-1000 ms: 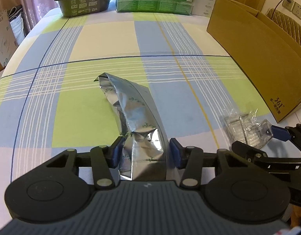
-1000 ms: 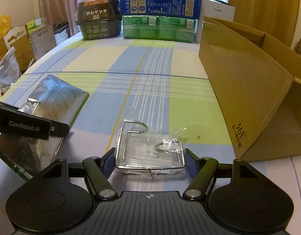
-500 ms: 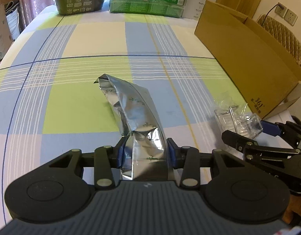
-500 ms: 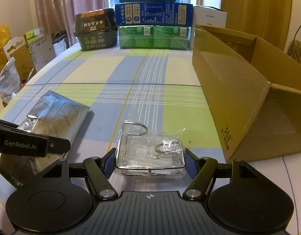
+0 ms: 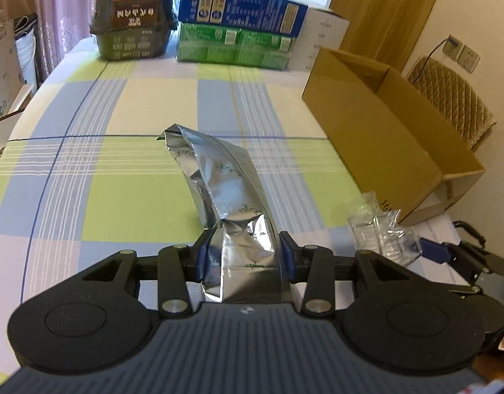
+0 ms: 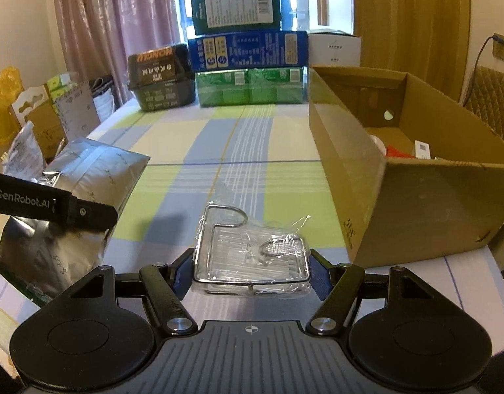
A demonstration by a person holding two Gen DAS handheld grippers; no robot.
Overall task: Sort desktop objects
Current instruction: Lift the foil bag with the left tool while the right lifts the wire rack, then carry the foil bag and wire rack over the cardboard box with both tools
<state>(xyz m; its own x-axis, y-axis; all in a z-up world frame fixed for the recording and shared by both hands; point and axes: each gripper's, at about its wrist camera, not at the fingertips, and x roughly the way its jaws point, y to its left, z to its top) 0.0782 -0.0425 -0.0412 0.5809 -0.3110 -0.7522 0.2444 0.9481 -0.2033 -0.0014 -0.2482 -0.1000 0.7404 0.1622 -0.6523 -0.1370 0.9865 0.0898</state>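
A crumpled silver foil bag point(image 5: 230, 197) is lifted off the checked tablecloth, and my left gripper point(image 5: 243, 257) is shut on its near end. In the right wrist view the same foil bag point(image 6: 87, 180) hangs at the left under the left gripper's arm. My right gripper point(image 6: 251, 272) is shut on a wire rack wrapped in clear plastic point(image 6: 252, 252), held above the cloth. That wrapped rack point(image 5: 380, 233) also shows at the right of the left wrist view. An open cardboard box point(image 6: 399, 177) stands to the right, with a few items inside.
Stacked green and blue packages point(image 6: 248, 65), a dark container point(image 6: 160, 78) and a white box point(image 6: 334, 49) line the far table edge. Bags and cartons point(image 6: 28, 121) stand off the left side. A padded chair point(image 5: 449, 98) is behind the box.
Both grippers have risen and tilted up, carrying the foil bag and the wrapped rack higher. The inside of the cardboard box has come into the right wrist view.
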